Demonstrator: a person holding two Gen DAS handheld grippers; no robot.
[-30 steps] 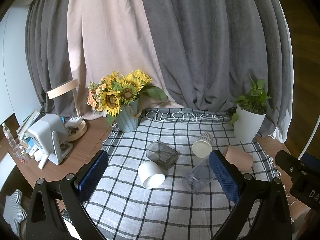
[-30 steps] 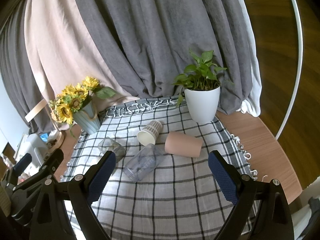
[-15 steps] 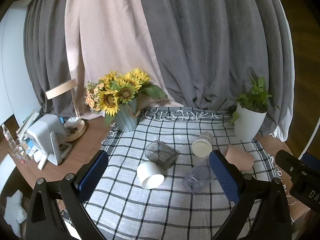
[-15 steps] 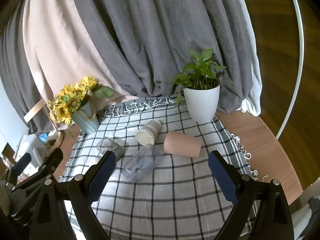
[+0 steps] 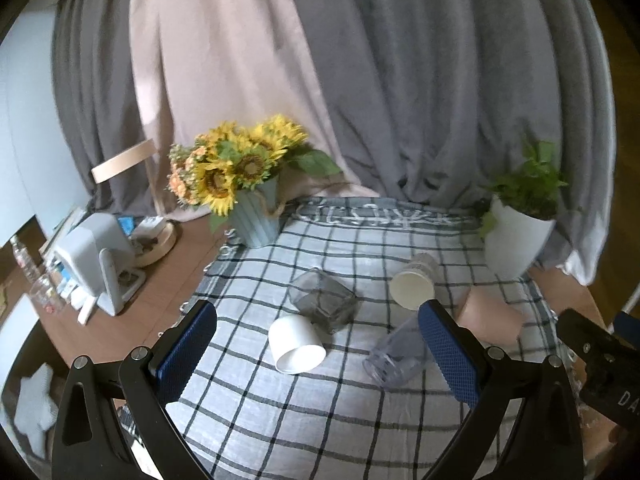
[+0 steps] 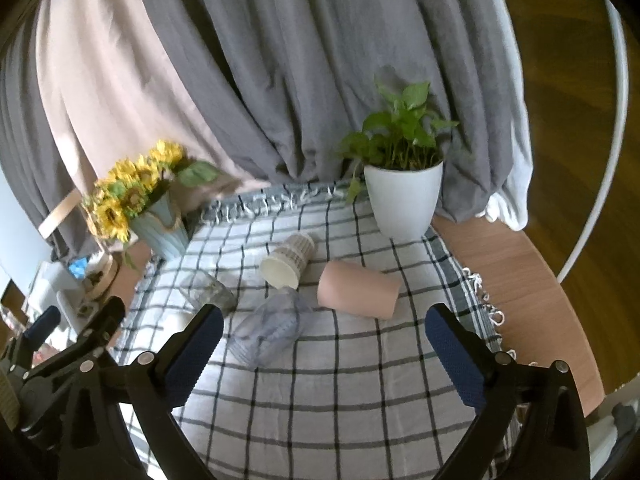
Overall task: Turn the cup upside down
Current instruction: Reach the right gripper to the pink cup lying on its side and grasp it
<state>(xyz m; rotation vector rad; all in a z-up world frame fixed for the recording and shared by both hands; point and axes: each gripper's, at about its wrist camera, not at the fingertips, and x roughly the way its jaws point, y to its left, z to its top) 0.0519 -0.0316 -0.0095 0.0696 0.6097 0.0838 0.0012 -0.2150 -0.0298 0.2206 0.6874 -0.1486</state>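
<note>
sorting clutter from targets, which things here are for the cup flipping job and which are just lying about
For the job: white cup, paper cup, pink cup, clear plastic cup, dark glass cup, all on their sides.

Lying about: sunflower vase, potted plant, checked cloth, desk clutter.

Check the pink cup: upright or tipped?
Tipped. The pink cup lies on its side on the checked cloth, its round end facing left, beside the paper cup.

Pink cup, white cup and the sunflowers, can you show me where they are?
pink cup [image 6: 362,293], right wrist view, on its side wall
white cup [image 5: 295,342], left wrist view, on its side wall
sunflowers [image 5: 236,160], left wrist view, on the blooms
</note>
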